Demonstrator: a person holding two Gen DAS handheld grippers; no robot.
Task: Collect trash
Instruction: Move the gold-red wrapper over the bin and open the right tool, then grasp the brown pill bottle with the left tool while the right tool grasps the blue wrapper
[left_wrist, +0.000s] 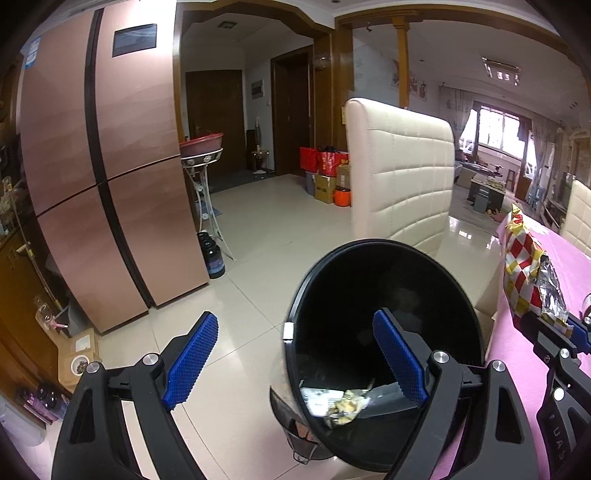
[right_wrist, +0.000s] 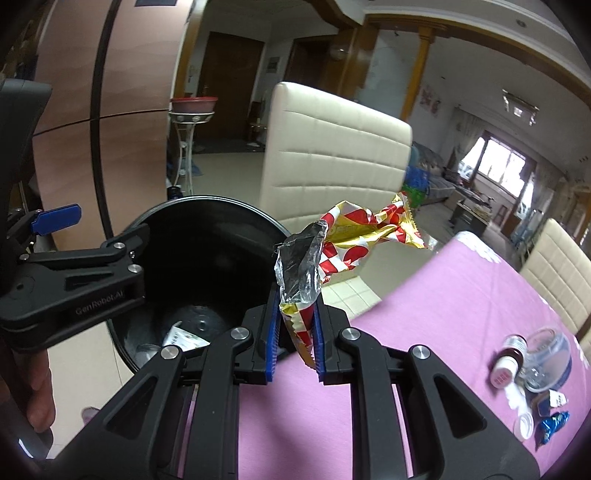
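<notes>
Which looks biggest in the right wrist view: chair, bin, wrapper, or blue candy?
1. Chair and bin: similar, too close to rank.
2. Wrapper, enlarged by nearness.
3. Blue candy.

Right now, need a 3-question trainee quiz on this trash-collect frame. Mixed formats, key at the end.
1. True or false: the right tongs are shut on the red-and-gold wrapper.
2. Multiple choice: the left tongs are A) clamped on the bin rim, B) open with one finger over the black bin, C) holding a bottle.
3. Fill in: the cloth on the table is ____.

Key: 1 true; 2 B; 3 pink.
</notes>
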